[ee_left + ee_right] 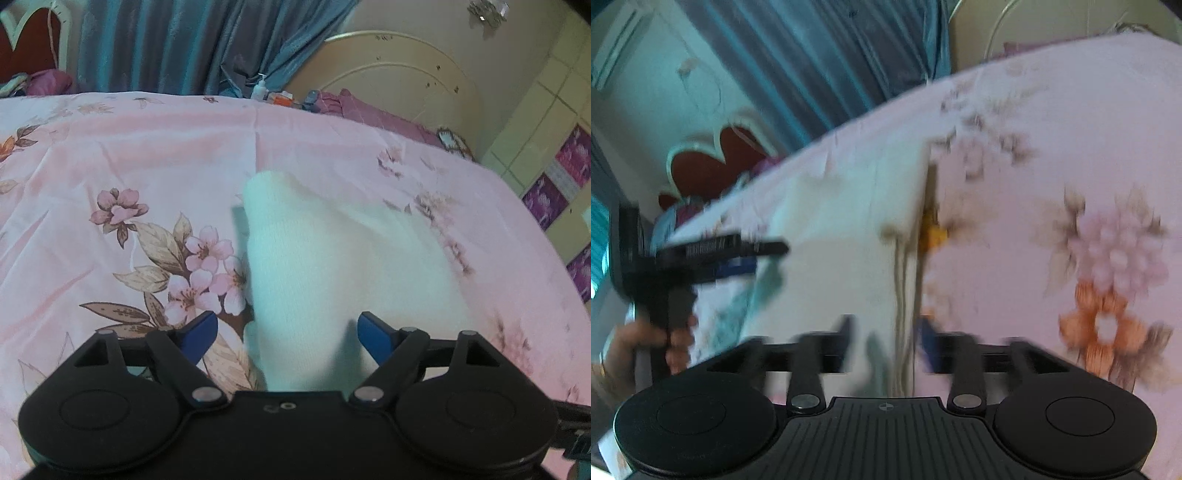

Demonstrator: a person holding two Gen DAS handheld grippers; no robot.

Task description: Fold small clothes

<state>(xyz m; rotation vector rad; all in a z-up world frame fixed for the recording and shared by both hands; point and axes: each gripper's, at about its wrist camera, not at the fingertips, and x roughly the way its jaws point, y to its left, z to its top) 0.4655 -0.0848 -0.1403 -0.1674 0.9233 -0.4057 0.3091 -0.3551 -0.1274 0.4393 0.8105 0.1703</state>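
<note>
On the left of the left wrist view, a bed covered by a pale pink cotton sheet [110, 155] printed with pink blossoms and brown leaves fills most of the frame. Past its far edge hang blue-grey pleated curtains [177, 44], and a small white pump bottle [260, 86] stands near them. In the middle lies the white knitted garment [332, 266], soft and thick, resting on the sheet with its rounded end pointing away and its near end running under the gripper body. The left gripper [286, 332], black with blue fingertip pads [201, 334], hangs over that near end with its jaws spread wide; the left pad sits over the floral print beside the cloth, the right pad over the cloth, and neither presses on it. To the right, a cream curved headboard [399, 81] rises behind the bed.

The right wrist view is blurred. At its left edge a hand [646, 338] grips the handle of the left gripper. Centre frame, a pale panel of cloth [849, 221] lies on the sheet, its right edge straight. The right gripper [886, 339] is parted, with a strip of that pale cloth between its fingers; whether the pads touch it the blur hides.
</note>
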